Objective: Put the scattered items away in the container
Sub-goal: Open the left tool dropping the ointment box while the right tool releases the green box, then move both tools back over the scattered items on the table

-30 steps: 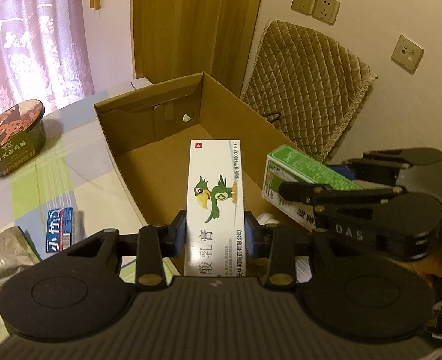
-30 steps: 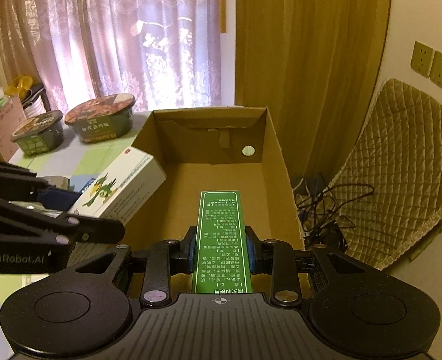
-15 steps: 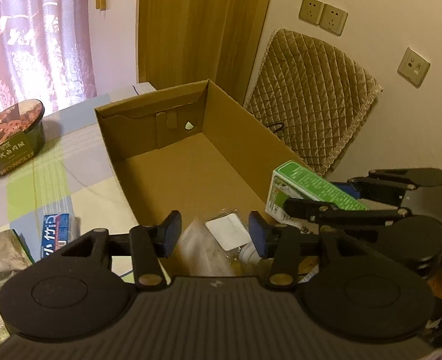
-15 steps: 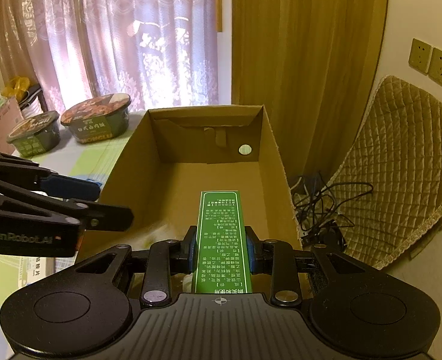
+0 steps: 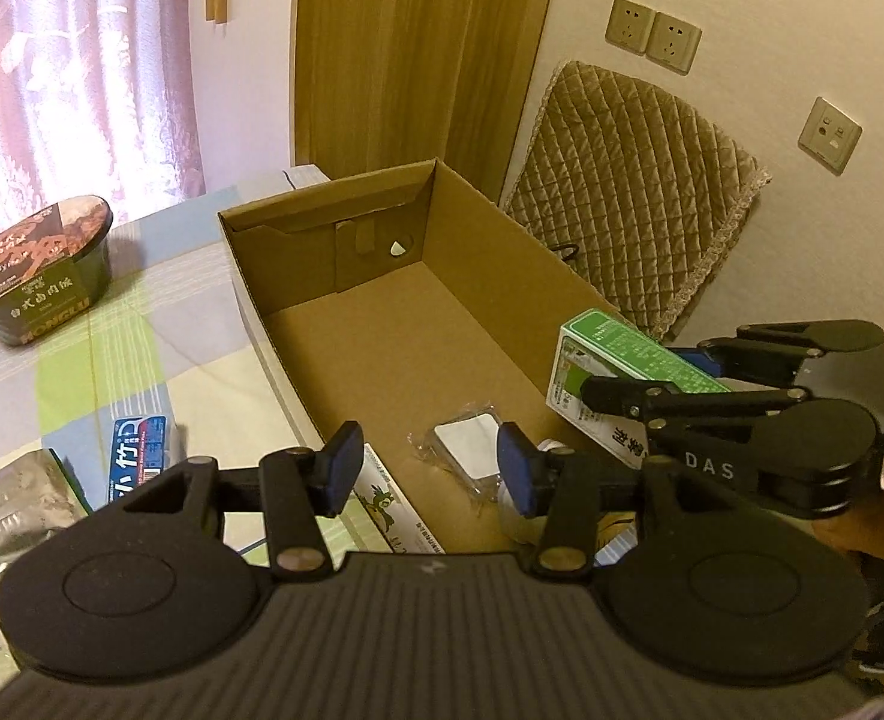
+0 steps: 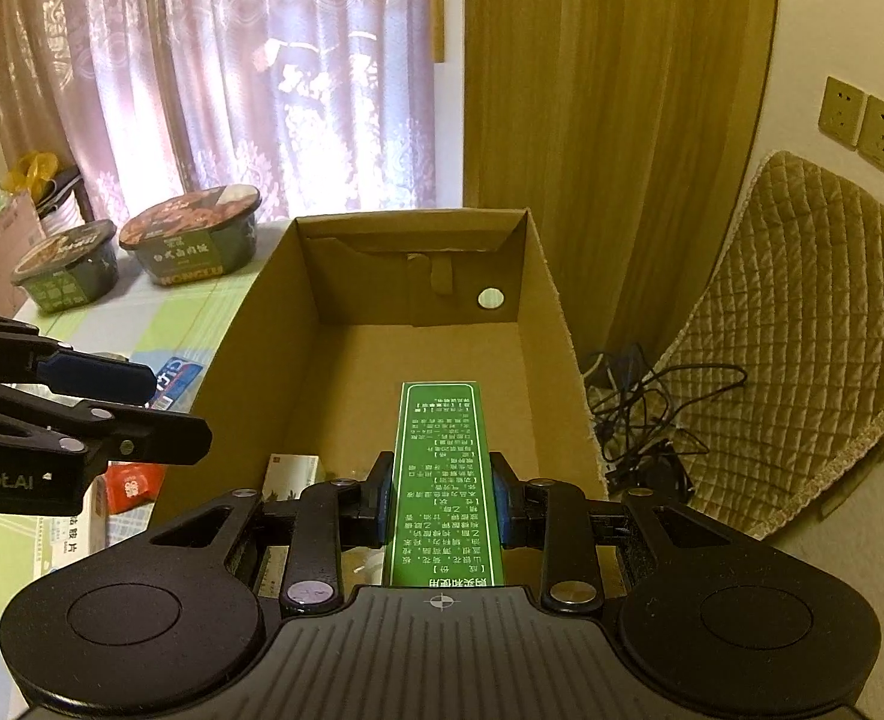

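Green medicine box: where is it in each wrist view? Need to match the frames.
Left wrist: green medicine box at right, clamped in the right gripper over the cardboard box's right wall.
Right wrist: bottom centre, between the gripper's fingers.
Shared landmark: round hole in the box's far wall.

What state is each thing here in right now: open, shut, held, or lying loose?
Left hand-held gripper: open, holding nothing.
Right hand-held gripper: shut on the green box.
Cardboard box: open-topped, upright.
Parrot box: lying inside the cardboard box.
Noodle bowl: lidded, on the table.
Toothpaste box: lying on the table.
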`<act>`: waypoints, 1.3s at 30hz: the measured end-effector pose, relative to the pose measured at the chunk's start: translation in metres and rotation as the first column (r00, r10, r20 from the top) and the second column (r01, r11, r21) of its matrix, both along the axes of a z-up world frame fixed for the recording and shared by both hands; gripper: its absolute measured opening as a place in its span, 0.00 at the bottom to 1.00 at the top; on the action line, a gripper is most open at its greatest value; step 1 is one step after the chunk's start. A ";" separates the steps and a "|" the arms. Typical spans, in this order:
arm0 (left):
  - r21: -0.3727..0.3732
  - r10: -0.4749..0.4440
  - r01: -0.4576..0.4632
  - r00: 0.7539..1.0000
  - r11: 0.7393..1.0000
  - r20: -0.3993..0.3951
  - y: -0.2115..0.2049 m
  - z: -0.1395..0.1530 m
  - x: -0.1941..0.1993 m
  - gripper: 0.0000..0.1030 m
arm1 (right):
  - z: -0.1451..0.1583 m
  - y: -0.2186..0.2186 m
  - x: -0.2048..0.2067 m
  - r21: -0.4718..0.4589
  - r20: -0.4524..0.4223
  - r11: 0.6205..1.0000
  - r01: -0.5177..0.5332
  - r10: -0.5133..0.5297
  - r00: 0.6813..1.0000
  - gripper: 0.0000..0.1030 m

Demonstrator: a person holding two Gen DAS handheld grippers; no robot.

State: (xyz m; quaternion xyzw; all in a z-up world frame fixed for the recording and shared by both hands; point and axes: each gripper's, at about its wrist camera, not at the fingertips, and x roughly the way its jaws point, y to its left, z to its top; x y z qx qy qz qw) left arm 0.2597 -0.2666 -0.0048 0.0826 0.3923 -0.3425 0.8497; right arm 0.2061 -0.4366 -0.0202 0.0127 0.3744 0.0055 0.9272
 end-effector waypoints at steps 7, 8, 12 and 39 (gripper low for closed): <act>-0.001 0.007 -0.007 1.000 1.000 0.006 0.008 0.003 0.002 0.42 | -0.003 0.008 0.006 0.006 0.010 1.000 -0.015 0.015 1.000 0.32; -0.001 0.010 -0.010 1.000 1.000 0.006 0.010 0.004 0.003 0.42 | -0.003 0.009 0.008 0.009 0.015 1.000 -0.015 0.015 1.000 0.33; 0.003 0.018 -0.018 1.000 1.000 0.004 0.014 0.004 0.005 0.42 | -0.003 0.006 0.014 0.051 0.040 0.999 -0.016 0.014 0.999 0.33; -0.007 0.029 -0.029 1.000 1.000 -0.006 0.033 0.006 -0.010 0.42 | 0.002 0.005 -0.012 0.053 0.015 0.998 0.035 -0.036 0.999 0.33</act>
